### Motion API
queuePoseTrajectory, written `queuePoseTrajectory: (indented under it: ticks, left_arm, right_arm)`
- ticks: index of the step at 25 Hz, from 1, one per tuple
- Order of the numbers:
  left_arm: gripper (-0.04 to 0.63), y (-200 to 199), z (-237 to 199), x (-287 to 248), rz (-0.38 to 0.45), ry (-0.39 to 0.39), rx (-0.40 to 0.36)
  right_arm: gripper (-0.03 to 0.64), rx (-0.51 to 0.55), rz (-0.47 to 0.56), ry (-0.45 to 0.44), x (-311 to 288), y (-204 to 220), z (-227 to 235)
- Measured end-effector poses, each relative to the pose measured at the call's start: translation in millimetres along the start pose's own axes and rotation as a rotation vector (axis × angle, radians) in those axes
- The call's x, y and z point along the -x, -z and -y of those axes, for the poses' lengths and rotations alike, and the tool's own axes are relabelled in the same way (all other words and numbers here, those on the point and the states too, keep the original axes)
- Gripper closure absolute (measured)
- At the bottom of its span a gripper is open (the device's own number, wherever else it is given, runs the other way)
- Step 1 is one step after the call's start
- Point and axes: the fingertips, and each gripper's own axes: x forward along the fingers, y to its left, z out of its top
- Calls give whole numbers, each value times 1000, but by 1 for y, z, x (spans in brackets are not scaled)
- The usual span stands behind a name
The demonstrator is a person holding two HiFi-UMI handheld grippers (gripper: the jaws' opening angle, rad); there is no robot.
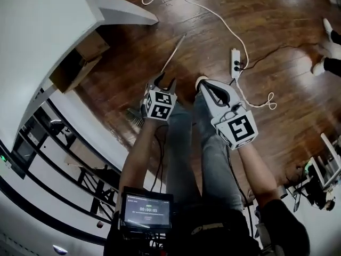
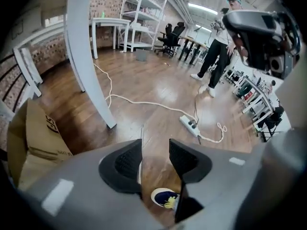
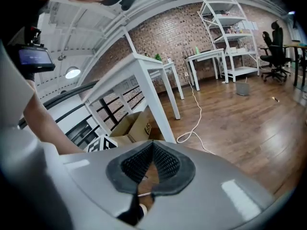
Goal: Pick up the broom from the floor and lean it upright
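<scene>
Wooden floor (image 1: 277,31) | broom (image 1: 173,52) head half hidden | left gripper (image 1: 164,81) open | right gripper (image 1: 202,84) closed

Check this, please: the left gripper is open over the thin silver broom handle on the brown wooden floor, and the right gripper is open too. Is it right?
No: the right gripper is shut, its jaws together, as the right gripper view shows. The rest is correct.

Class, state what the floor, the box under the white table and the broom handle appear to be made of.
Floor: wood planks, glossy; grain and reflections show.
Box: brown cardboard, matte, folded flaps.
Broom handle: thin, pale, possibly metal; unclear.
</scene>
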Motion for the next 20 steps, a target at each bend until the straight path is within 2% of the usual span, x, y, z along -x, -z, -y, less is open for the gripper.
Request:
queuePoseTrajectory:
  ticks: [7,10,15,20]
  left_arm:
    - [400,98,-27,-154,-107,-52,-38]
    - [409,124,-39,-209,-126,-76,-70]
    - [419,134,-59,-266,-146,-97,-86]
    - [419,147,-58,-297,-194,-101,-115]
  right_arm:
    - [612,-28,-33,22,-69,114,58]
    - [612,-36,-51,27,-86,152,81]
    - [612,-42,-59,38,-101,181,111]
    - [612,-59,-55,44,-106,196,128]
